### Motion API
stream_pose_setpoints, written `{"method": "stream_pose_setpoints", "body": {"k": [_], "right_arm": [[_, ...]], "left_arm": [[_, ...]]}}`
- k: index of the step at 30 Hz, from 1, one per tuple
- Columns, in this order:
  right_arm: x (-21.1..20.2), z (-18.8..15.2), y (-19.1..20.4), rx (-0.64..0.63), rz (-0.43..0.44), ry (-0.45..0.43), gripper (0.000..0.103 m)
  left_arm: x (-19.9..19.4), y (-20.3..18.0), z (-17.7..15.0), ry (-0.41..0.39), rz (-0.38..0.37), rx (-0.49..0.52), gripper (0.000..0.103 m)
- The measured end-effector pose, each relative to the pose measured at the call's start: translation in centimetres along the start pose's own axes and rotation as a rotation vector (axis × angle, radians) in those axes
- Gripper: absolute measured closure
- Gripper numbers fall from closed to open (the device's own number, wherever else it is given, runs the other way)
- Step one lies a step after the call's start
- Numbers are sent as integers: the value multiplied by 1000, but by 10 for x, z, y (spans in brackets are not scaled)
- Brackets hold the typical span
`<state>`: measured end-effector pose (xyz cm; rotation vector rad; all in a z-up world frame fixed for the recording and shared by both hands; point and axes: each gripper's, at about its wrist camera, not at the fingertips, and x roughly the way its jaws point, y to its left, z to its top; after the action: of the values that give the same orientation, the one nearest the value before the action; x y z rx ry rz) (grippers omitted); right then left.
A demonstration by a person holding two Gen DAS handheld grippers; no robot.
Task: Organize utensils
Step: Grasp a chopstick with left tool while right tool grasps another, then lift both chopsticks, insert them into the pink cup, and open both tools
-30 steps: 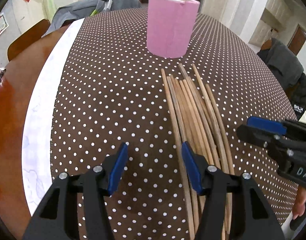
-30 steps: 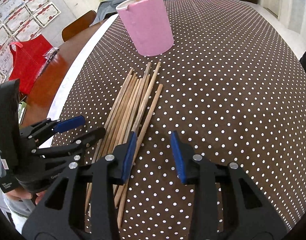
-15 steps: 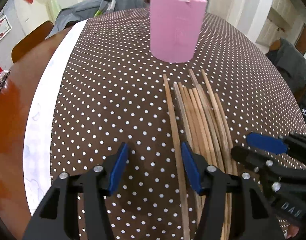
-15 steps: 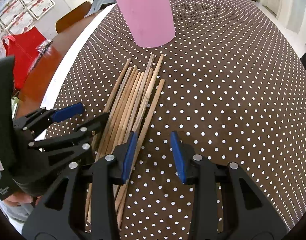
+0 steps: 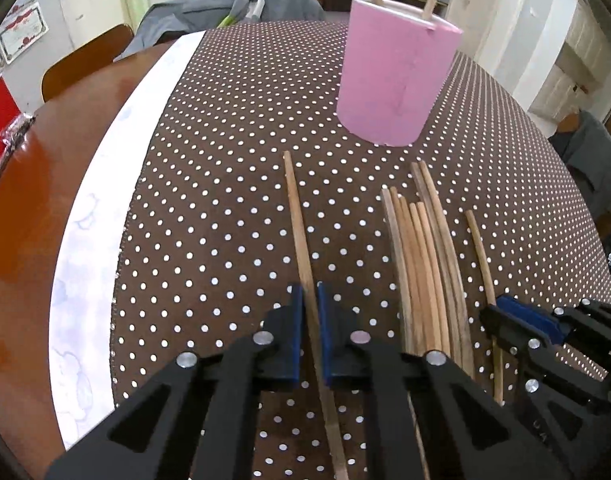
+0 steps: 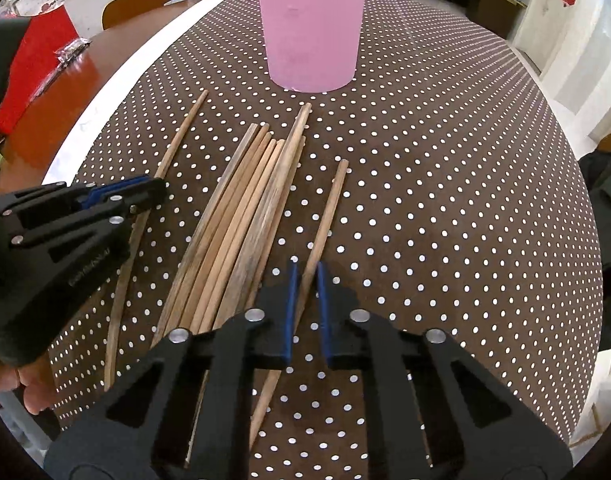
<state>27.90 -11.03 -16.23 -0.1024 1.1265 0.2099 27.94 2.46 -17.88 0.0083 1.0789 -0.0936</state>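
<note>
Left gripper (image 5: pixel 310 312) clamped on lone chopstick (image 5: pixel 297 216); right gripper (image 6: pixel 304 292) clamped on outermost chopstick (image 6: pixel 329 204). Bundle (image 6: pixel 245 208) between, pink cup (image 6: pixel 311 24) beyond.

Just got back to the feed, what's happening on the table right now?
Each gripper is shut on one chopstick. The left gripper holds the lone stick left of the bundle; the right gripper holds the single stick on the other side. The pink cup, with two sticks already in it, stands beyond on the dotted cloth.
</note>
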Motion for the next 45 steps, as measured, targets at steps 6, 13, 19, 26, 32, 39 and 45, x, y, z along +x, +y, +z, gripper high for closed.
{"method": "stream_pose_setpoints", "body": {"k": [6,13,19,26,32,39,45], "right_arm": [[-12,-4,-22,43,60,-46,97],[-46,-4,-52,101,163,-176,98],[-99,-5,-65,141,233,-370,98],[-145,7,-65,143,272,-555,98],[-176,29,-67,131,284,-709,98],[-190,59,-73,130,237,-877,98],[-179,82,-69,140,190,-977,98]], "left_arm": [[-13,3,1,-53,-93,-43,97],[-58,-8,4,-208,-185,-40,97],[-109,-17,1,-389,-275,-38,97],[-150,-26,12,-604,-300,-41,97],[-163,-20,44,-799,-322,-84,97],[-156,-17,78,-973,-333,-124,97],[-138,-26,106,-1069,-286,-113,97]]}}
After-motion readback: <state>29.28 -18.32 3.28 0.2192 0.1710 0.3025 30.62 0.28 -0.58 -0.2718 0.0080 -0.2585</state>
